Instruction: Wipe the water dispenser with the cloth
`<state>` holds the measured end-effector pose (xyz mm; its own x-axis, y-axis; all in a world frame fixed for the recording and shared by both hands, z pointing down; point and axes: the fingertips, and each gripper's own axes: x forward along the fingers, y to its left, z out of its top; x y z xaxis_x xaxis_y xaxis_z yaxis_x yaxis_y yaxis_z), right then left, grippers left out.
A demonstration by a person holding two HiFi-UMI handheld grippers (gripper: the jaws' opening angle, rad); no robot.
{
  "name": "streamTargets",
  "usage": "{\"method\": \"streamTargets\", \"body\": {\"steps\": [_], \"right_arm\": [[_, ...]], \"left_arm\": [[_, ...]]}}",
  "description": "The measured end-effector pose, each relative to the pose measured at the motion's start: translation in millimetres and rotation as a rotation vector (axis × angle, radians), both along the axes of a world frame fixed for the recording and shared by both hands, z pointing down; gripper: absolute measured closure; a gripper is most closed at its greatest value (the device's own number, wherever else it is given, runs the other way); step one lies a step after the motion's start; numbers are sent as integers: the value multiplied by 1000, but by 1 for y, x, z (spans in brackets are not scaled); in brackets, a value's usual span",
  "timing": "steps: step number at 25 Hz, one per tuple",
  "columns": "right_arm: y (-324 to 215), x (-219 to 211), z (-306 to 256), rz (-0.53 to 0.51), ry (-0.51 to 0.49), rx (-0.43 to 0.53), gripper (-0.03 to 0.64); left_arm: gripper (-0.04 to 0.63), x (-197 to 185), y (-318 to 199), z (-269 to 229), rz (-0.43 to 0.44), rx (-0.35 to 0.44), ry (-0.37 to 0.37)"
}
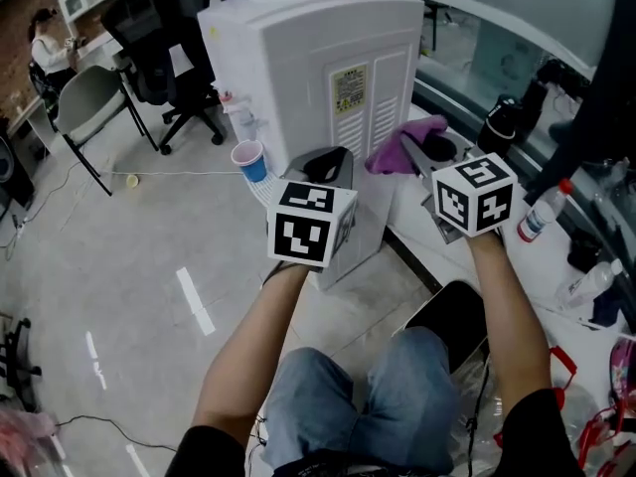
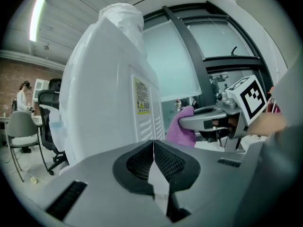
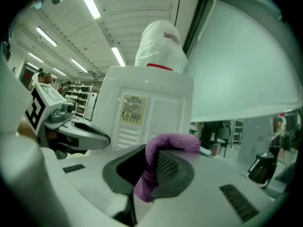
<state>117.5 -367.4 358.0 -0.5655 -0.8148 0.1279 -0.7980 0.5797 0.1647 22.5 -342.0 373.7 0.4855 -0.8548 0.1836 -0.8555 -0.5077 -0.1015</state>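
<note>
The white water dispenser (image 1: 318, 63) stands ahead of me, its back panel with a yellow label (image 1: 348, 89) facing me; a bagged bottle tops the water dispenser (image 3: 147, 108). My right gripper (image 1: 409, 155) is shut on a purple cloth (image 1: 402, 142), held close to the panel's lower right. The purple cloth (image 3: 161, 162) is pinched between the jaws and folds over the right one. My left gripper (image 1: 330, 167) is shut with nothing in it, low beside the dispenser (image 2: 106, 103). The left gripper view shows the cloth (image 2: 182, 124) and the right gripper (image 2: 201, 122) to the right.
A blue paper cup (image 1: 250, 159) sits at the dispenser's front tray. Black office chairs (image 1: 164, 28) and a grey chair (image 1: 84, 102) stand on the floor at left. A counter (image 1: 537, 266) at right carries bottles (image 1: 542, 212) and dark objects. A person (image 1: 50, 43) sits far left.
</note>
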Motion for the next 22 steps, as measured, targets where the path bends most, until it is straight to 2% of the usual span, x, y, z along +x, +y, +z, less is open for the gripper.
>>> {"method": "streamTargets", "body": {"steps": [6, 11, 17, 22], "right_arm": [[11, -21, -90, -39, 1, 135, 575], [18, -40, -145, -75, -30, 195, 575], [21, -68, -186, -112, -45, 244, 575], [14, -88, -190, -128, -37, 248, 575]], "left_arm": [[568, -7, 3, -37, -7, 46, 9], [568, -15, 10, -56, -13, 61, 38], [568, -30, 20, -69, -46, 81, 45], [568, -40, 25, -69, -60, 86, 27]]}}
